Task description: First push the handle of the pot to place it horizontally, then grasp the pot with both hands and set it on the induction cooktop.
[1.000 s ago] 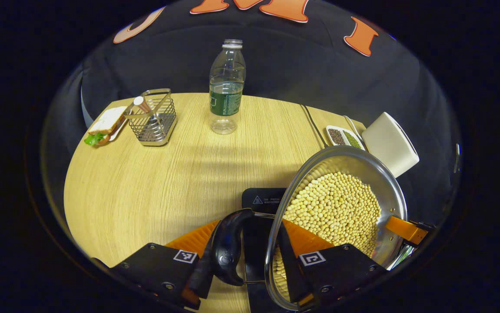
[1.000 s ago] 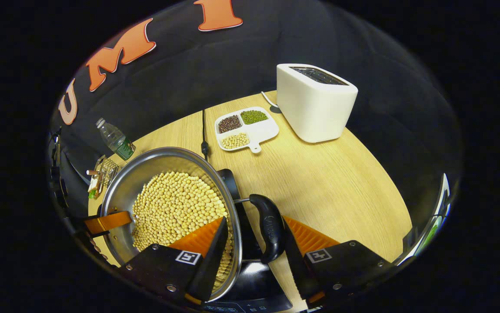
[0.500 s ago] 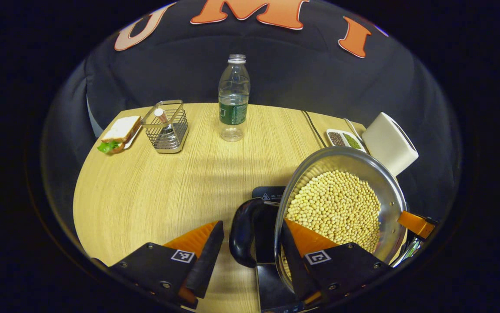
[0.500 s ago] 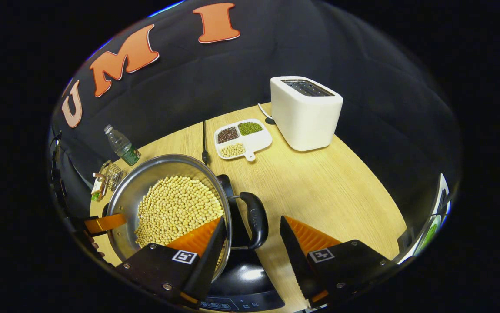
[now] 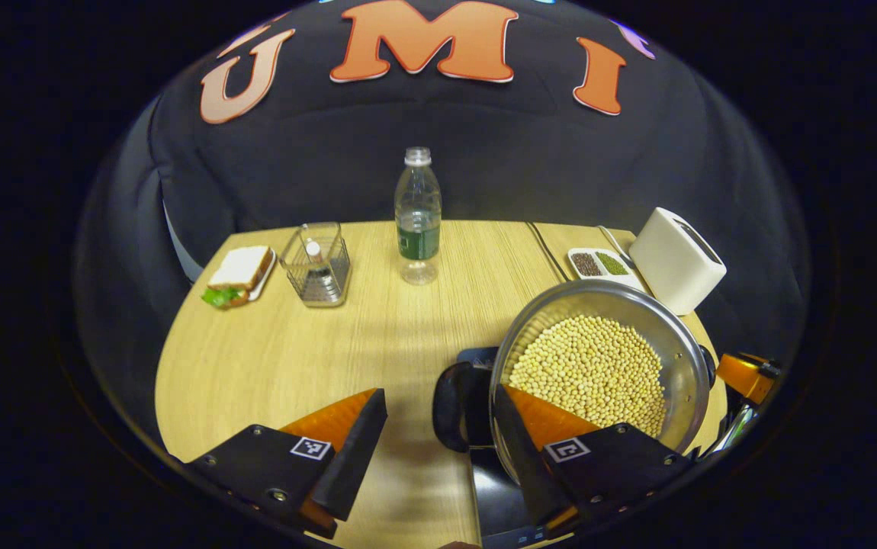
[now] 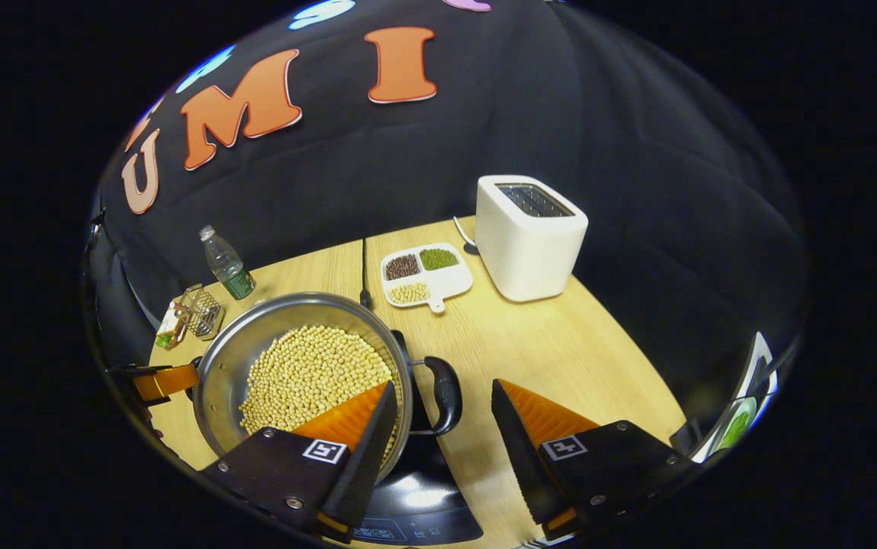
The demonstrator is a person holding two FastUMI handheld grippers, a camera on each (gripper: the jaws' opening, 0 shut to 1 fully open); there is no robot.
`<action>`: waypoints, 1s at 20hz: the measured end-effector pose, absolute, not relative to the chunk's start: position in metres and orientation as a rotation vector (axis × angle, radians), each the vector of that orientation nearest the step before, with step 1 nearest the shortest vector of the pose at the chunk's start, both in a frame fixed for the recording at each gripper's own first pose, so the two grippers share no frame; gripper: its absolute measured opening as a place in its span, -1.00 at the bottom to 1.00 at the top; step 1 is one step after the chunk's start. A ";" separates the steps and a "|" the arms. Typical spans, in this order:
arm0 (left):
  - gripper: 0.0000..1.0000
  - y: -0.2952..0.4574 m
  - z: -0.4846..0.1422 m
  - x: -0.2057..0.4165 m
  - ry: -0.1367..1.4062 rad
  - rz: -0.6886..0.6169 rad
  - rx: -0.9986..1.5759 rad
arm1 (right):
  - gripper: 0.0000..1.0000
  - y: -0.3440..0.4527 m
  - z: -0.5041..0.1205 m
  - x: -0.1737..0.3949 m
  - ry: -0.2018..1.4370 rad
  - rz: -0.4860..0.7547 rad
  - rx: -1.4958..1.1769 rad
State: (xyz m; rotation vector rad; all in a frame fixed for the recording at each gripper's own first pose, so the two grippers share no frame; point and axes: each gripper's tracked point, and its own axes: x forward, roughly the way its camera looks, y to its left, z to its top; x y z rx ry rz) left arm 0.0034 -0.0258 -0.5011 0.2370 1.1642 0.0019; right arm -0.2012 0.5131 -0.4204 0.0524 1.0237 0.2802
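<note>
A steel pot (image 5: 682, 358) full of pale soybeans (image 5: 591, 370) sits on the black induction cooktop (image 5: 501, 488). In the left gripper view my left gripper (image 5: 438, 431) is open and held back from the pot's black side handle (image 5: 448, 396), touching nothing. In the right gripper view the pot (image 6: 225, 366) sits on the cooktop (image 6: 423, 503), and my right gripper (image 6: 442, 427) is open just short of the other black handle (image 6: 448, 393). An orange finger (image 6: 164, 381) of the left gripper shows beyond the pot's far side.
On the wooden table (image 5: 271, 358) stand a water bottle (image 5: 418, 213), a wire basket (image 5: 320, 263) and a sandwich (image 5: 239, 274) at the back left. A white toaster (image 6: 528, 236), a divided dish (image 6: 450, 284) of beans and a black cable (image 6: 363, 267) lie behind the pot.
Both grippers opened off the pot's handles and drew back and upward. The pot stays on the cooktop and looks smaller and farther in both views.
</note>
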 end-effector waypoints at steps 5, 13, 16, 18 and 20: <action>0.69 -0.026 -0.445 0.042 1.045 0.008 0.242 | 0.55 0.510 -0.360 -0.173 0.873 0.321 0.055; 0.67 -0.017 -0.301 0.114 0.722 0.039 0.207 | 0.59 0.521 -0.221 -0.125 0.558 0.413 0.084; 0.67 -0.018 -0.244 0.133 0.584 0.032 0.224 | 0.68 0.512 -0.168 -0.108 0.428 0.429 0.092; 0.67 -0.023 -0.202 0.143 0.470 0.015 0.208 | 0.71 0.503 -0.132 -0.098 0.350 0.433 0.108; 0.62 -0.018 -0.168 0.141 0.387 0.029 0.206 | 0.76 0.486 -0.102 -0.091 0.284 0.438 0.106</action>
